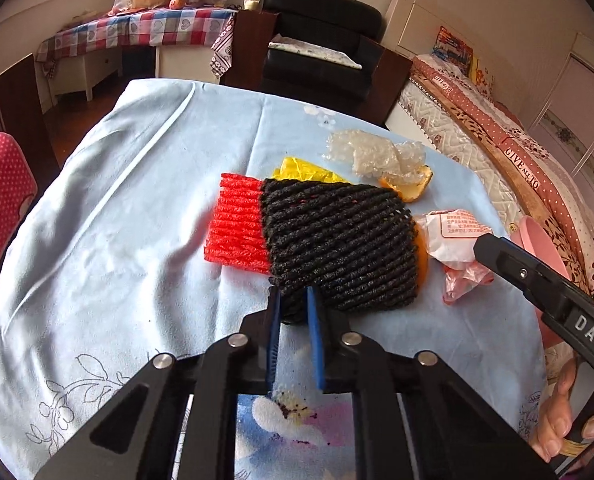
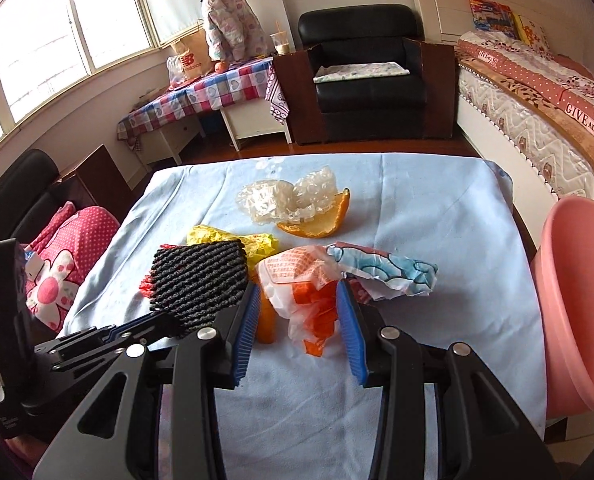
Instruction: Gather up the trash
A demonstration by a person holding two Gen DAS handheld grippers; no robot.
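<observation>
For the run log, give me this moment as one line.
task: collect trash | left gripper: shut on black foam net | right gripper: open around orange-white wrapper | pink bin: beside table

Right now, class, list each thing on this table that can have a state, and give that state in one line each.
Left tool: shut on the black foam net.
Black foam net: pinched at its near edge, lying over the red foam net.
Red foam net: flat, partly covered.
Right tool: open around the orange-and-white wrapper.
Orange-and-white wrapper: crumpled, not gripped.
Bubble wrap: crumpled.
Orange peel: curled, empty.
Pink bin: upright beside the table.
</observation>
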